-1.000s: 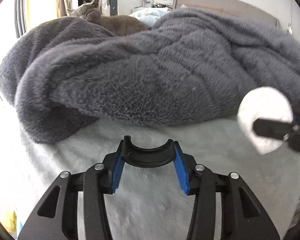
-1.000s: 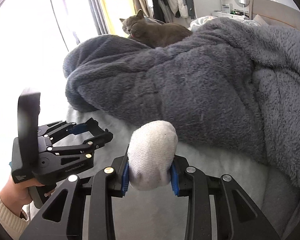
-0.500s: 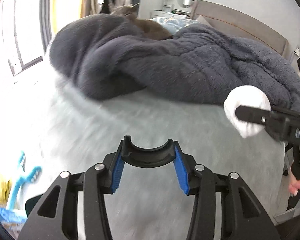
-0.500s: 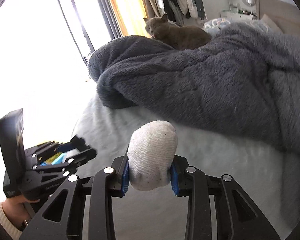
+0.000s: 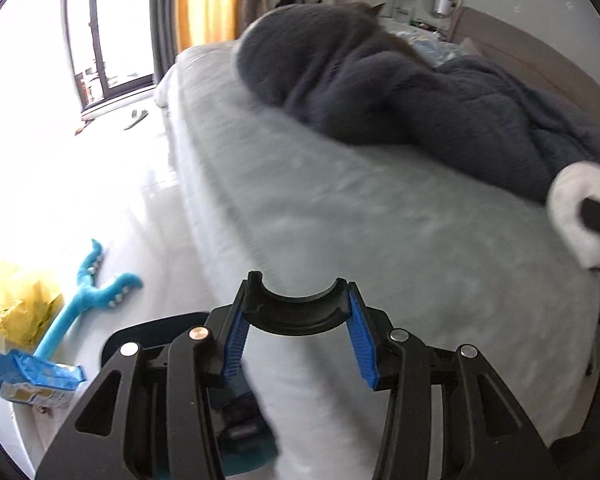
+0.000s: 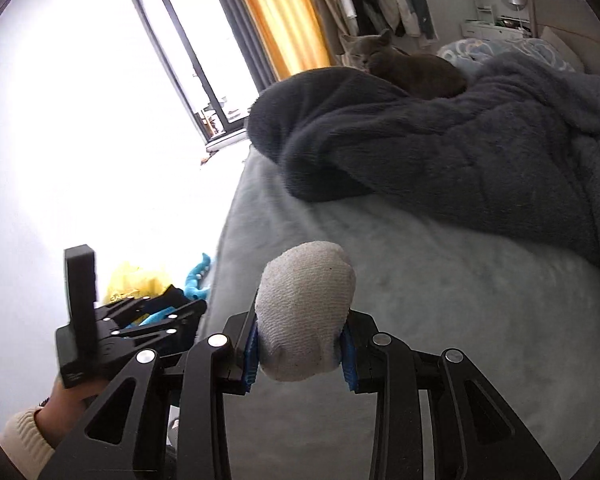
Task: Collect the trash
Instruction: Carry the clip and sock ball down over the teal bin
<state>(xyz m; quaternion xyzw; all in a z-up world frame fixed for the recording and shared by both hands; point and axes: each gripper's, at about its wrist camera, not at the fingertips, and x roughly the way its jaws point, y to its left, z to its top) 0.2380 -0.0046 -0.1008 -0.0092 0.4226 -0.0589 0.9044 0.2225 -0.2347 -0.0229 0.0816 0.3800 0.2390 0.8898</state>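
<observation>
My right gripper [image 6: 300, 354] is shut on a white sock [image 6: 306, 308] and holds it above the pale grey bed sheet [image 6: 440, 300]. The sock also shows at the right edge of the left wrist view [image 5: 580, 216]. My left gripper [image 5: 298, 346] is open and empty, over the bed's near left edge. It shows in the right wrist view [image 6: 156, 320] at lower left, off the bed's side. On the floor lie a blue wrapper [image 5: 28, 380] and a yellow crumpled bag [image 5: 20, 304].
A dark grey fleece blanket [image 6: 460, 152] is heaped across the bed, with a grey cat [image 6: 404, 64] on it. A blue plush toy [image 5: 88, 292] lies on the white floor. A dark round object [image 5: 148, 336] sits under my left gripper. Window and orange curtain behind.
Both grippers have swung left and back from the blanket toward the bed's left edge. The floor items have come into view. The right gripper still holds the sock.
</observation>
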